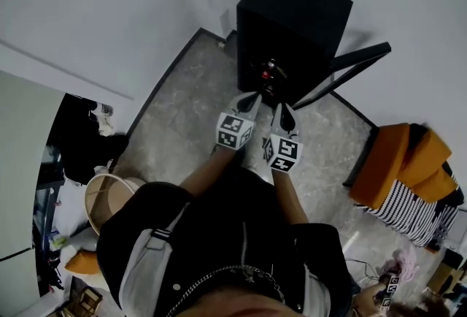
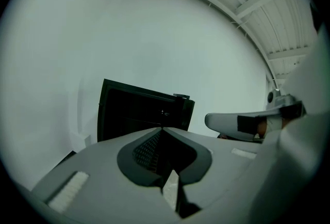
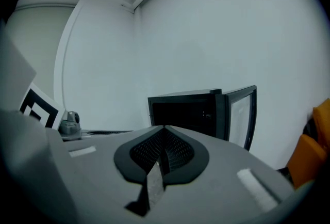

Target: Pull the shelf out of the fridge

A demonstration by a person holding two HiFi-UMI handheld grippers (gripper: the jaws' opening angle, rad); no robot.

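Observation:
A small black fridge (image 1: 292, 23) stands on the floor against the white wall, its glass door (image 1: 350, 71) swung open to the right. Its inside is dark; the shelf cannot be made out. My left gripper (image 1: 255, 98) and right gripper (image 1: 281, 109) hang side by side just in front of the fridge opening, both shut and empty. The left gripper view shows the fridge (image 2: 139, 112) ahead beyond my shut left gripper (image 2: 161, 130). In the right gripper view the fridge (image 3: 188, 112) and its open door (image 3: 242, 114) lie ahead of my shut right gripper (image 3: 164, 129).
An orange cushion (image 1: 398, 162) on a striped cover lies at the right. A round basket (image 1: 106, 199) and dark clutter sit at the left. Grey stone floor (image 1: 190, 118) surrounds the fridge. The person's arms and dark jacket fill the lower middle.

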